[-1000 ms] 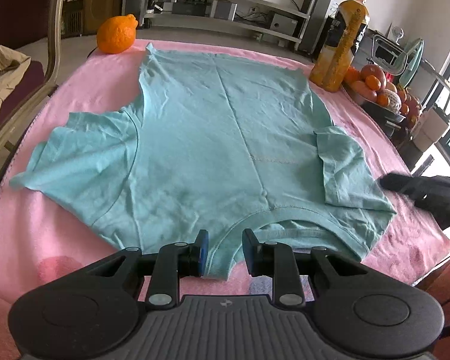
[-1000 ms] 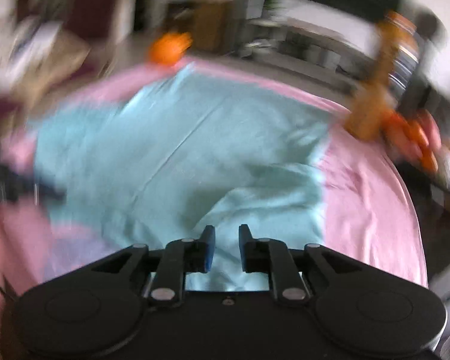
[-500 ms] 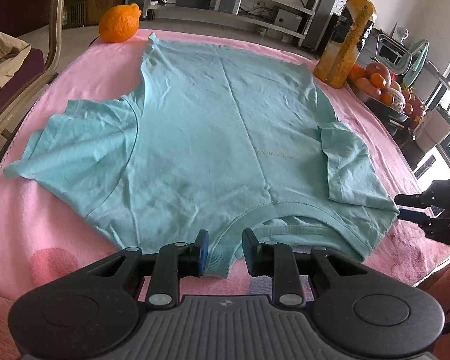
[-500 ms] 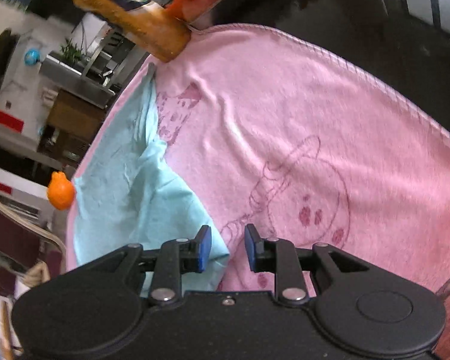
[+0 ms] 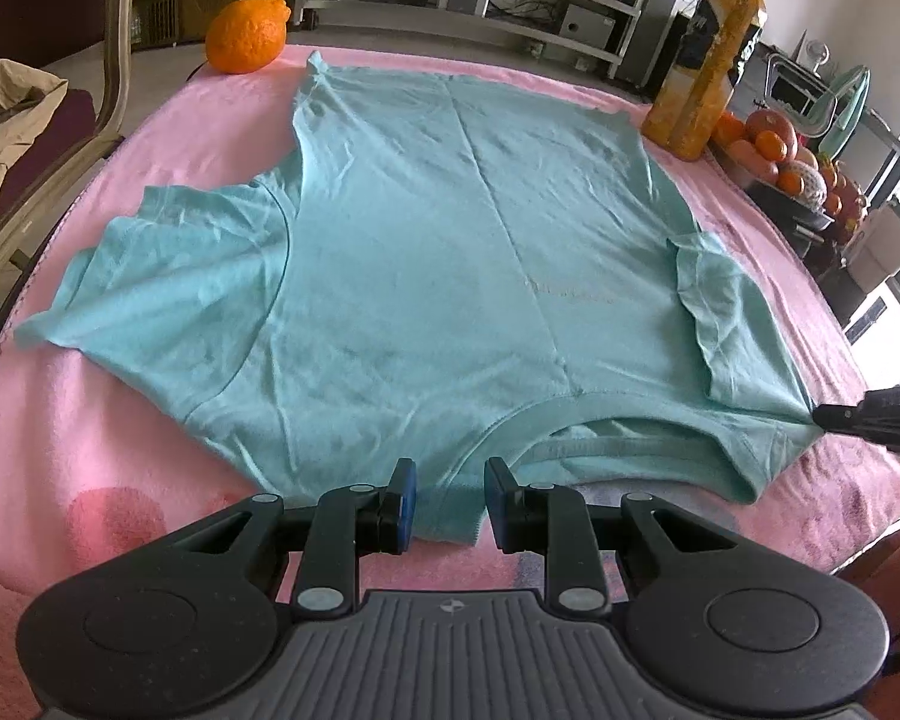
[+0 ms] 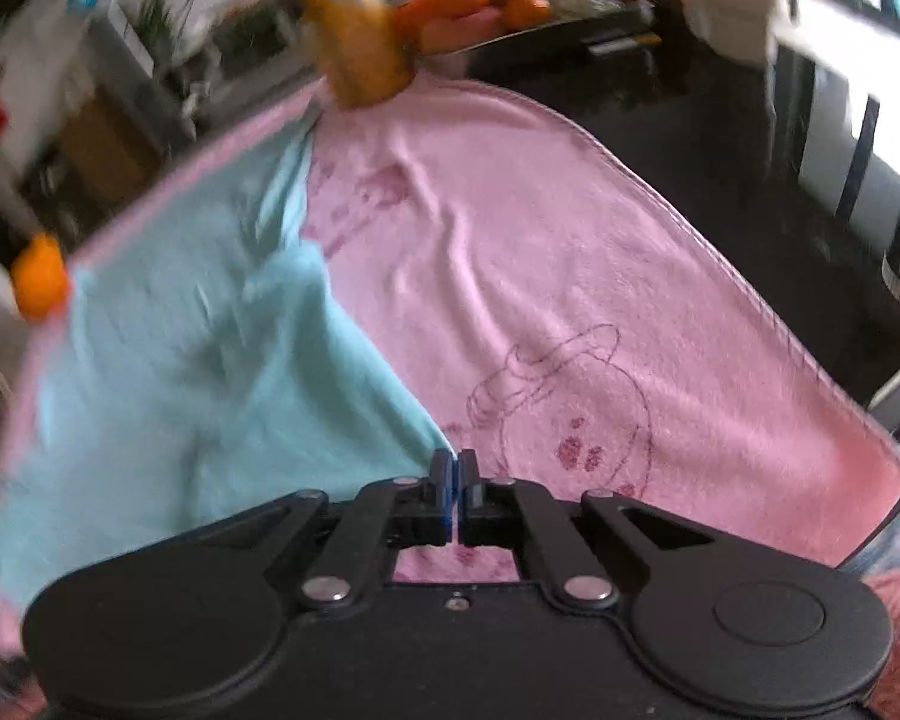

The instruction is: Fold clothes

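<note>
**Pinching the shoulder corner for a clean side fold**

We have the teal T-shirt [image 5: 426,252] spread on the pink blanket [image 5: 90,432], collar towards us and hem at the far edge. Its left sleeve [image 5: 168,264] lies spread flat; the right sleeve [image 5: 720,312] is already turned in over the body.

Our right gripper [image 6: 452,468] has its jaws pressed together on the shirt's near right corner, where the shoulder meets the turned-in sleeve; the cloth edge runs straight into the closed pads. Our left gripper [image 5: 447,504] stands with a narrow gap between its jaws, straddling the collar edge without clamping it, as far as we can tell.

We judge the step in hand to be securing that right shoulder corner for a fold. To do it well, we want both layers caught in the pinch, not just the top one, so the sleeve stays tucked when the cloth lifts. We would keep the corner low and travel parallel to the shirt's centre crease, so the fold line stays straight. The left gripper could close on the collar or simply pin it, to stop the body from dragging over the soft blanket.

The juice bottle [image 5: 702,66] stands just beside the shirt's far right corner, and the orange [image 5: 246,33] near the far left one; any sweep towards the hem should stay clear of both.
</note>
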A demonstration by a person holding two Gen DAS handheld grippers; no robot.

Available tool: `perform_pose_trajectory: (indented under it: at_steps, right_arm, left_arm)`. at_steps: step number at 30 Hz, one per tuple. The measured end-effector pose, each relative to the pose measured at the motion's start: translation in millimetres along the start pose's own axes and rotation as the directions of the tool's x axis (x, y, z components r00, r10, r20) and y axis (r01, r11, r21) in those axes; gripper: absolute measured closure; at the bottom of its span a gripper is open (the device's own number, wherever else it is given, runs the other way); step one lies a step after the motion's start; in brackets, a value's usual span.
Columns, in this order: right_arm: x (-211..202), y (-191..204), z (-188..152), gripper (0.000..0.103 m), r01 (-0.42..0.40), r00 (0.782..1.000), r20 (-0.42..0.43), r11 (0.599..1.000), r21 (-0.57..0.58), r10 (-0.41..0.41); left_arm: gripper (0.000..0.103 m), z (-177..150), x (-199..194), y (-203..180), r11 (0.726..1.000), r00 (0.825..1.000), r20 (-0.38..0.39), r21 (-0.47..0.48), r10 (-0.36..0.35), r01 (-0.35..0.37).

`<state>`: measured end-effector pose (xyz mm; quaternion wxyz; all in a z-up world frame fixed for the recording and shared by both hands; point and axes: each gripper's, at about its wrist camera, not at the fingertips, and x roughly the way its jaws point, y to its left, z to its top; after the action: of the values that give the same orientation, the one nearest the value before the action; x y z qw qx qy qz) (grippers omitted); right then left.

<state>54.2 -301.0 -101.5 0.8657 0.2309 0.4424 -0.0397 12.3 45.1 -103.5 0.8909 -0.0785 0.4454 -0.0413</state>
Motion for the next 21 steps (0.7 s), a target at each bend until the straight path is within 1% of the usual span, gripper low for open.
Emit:
perform_pose_trajectory:
  at_steps: [2,4,6,9,11,13,16,18,19,21]
  right_arm:
    - [-3.6,4.7,3.4,0.1,-0.006,1.0,0.016,1.0,-0.013,0.007]
    - [-7.1,9.3,6.7,0.095,-0.012,0.999,0.033,1.0,-0.027,0.013]
    - [-10.7,14.0,10.1,0.094,-0.018,0.999,0.049,0.999,-0.04,0.02]
    - [-12.2,20.8,16.7,0.094,-0.034,0.997,0.067,0.998,-0.052,0.038]
    - [6.0,24.2,28.7,0.095,-0.082,0.995,0.051,0.997,-0.012,0.082]
    - [24.2,27.7,40.7,0.096,-0.128,0.991,0.036,0.991,0.029,0.127]
    - [51.8,39.5,50.7,0.096,-0.187,0.982,-0.004,0.98,0.074,0.188]
    - [59.8,55.8,51.1,0.094,-0.208,0.978,-0.017,0.977,0.05,0.209]
    - [59.4,65.0,50.8,0.093,-0.215,0.977,-0.009,0.976,0.027,0.215]
    - [60.9,82.7,52.6,0.088,-0.217,0.976,0.009,0.976,-0.027,0.217]
  left_arm:
    - [0.078,0.2,-2.1,1.0,1.0,1.0,0.005,-0.002,-0.001,0.001]
    - [0.078,2.1,-6.2,0.7,1.0,1.0,0.026,0.006,-0.005,0.005]
    - [0.078,5.1,-10.0,0.2,1.0,0.999,0.053,0.019,0.0,-0.001]
    - [0.077,12.5,-9.5,1.3,0.998,0.994,0.092,0.04,0.05,-0.054]
    - [0.078,16.9,-8.3,4.0,0.996,0.991,0.111,0.042,0.079,-0.085]
    - [0.078,17.8,-3.5,13.8,0.996,0.992,0.092,0.005,0.09,-0.091]
    - [0.078,17.8,1.4,22.5,0.995,0.993,0.07,-0.02,0.098,-0.096]
    - [0.078,18.5,2.5,23.7,0.995,0.993,0.071,-0.02,0.096,-0.095]
    - [0.078,19.2,3.3,23.6,0.996,0.993,0.072,-0.02,0.092,-0.091]
    - [0.078,21.0,5.7,23.4,0.996,0.994,0.069,-0.023,0.084,-0.082]
